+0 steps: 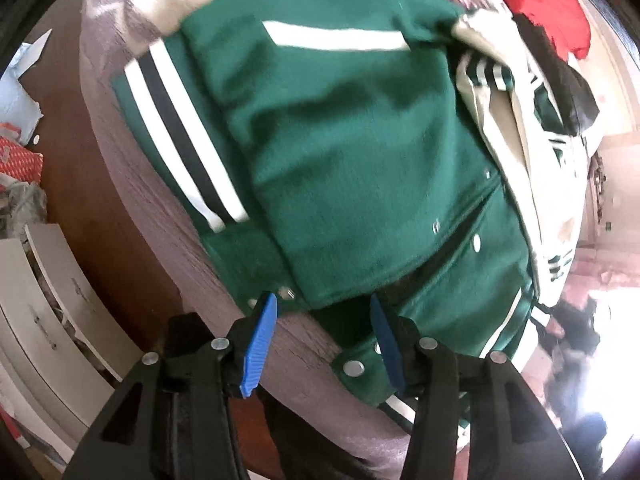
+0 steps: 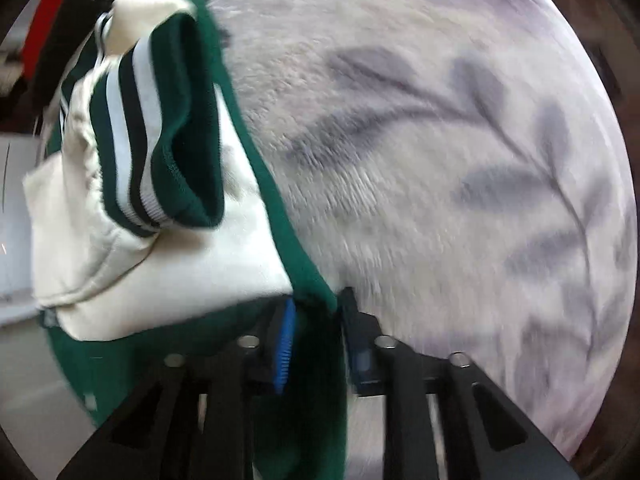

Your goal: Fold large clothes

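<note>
A green varsity jacket [image 1: 352, 152] with white and black striped trim, cream sleeves and silver snaps lies partly folded on a pale fleece blanket [image 1: 152, 216]. My left gripper [image 1: 324, 320] is open, its blue pads just above the jacket's near snap edge, holding nothing. In the right wrist view my right gripper [image 2: 316, 328] is shut on a green edge of the jacket [image 2: 308, 276], lifting it. A cream sleeve [image 2: 120, 256] and its striped cuff [image 2: 136, 136] hang to the left of the fingers.
The blanket with grey leaf print [image 2: 460, 160] covers the bed to the right. A red garment [image 1: 536, 4] and a dark garment [image 1: 560, 92] lie beyond the jacket. White boxes [image 1: 48, 320] and clutter stand on the brown floor at left.
</note>
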A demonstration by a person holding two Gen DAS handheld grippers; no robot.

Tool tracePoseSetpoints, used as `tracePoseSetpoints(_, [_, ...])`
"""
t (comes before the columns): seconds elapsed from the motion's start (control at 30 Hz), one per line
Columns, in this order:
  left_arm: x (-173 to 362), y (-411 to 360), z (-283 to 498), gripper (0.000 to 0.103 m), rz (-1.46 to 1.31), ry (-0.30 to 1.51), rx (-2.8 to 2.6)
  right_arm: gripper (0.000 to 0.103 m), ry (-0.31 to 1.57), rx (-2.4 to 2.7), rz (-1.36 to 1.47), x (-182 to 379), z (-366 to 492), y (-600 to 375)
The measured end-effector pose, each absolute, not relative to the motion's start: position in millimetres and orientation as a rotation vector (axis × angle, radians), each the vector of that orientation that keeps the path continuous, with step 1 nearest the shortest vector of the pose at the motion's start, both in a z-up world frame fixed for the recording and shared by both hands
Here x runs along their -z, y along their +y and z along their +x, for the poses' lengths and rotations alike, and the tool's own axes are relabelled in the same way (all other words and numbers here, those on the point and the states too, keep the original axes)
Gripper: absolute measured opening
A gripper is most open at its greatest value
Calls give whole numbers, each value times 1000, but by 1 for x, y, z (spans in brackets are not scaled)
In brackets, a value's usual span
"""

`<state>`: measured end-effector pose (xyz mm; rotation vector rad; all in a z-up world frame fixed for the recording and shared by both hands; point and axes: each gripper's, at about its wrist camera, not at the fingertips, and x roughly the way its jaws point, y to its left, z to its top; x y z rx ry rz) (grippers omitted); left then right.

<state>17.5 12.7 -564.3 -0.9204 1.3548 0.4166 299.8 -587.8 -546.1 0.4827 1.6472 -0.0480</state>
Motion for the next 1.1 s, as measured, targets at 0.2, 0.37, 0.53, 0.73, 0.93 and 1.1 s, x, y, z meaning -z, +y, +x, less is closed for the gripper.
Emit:
tracePoseSetpoints(0.2, [546, 71, 19, 50, -871, 1295, -471, 40, 1696, -130, 715, 505, 240, -537])
tracePoseSetpoints(0.37, [540, 120, 37, 50, -722, 1289, -485, 40, 1808, -402, 864, 524, 203, -394])
tracePoseSetpoints(0.53, [551, 155, 50, 50, -715, 1302, -434, 40, 1889, -405, 819, 555, 182, -285])
tracePoseSetpoints(0.73, [562, 169, 59, 50, -670, 1371, -331, 16, 1892, -185, 827, 577, 173, -267])
tracePoseSetpoints(0.93, [561, 174, 56, 50, -680, 1402, -234, 5, 1736, -92, 588, 514, 181, -265])
tracePoseSetpoints(1.1, [565, 174, 56, 50, -706, 1415, -194, 9, 1875, -69, 559, 546, 200, -253])
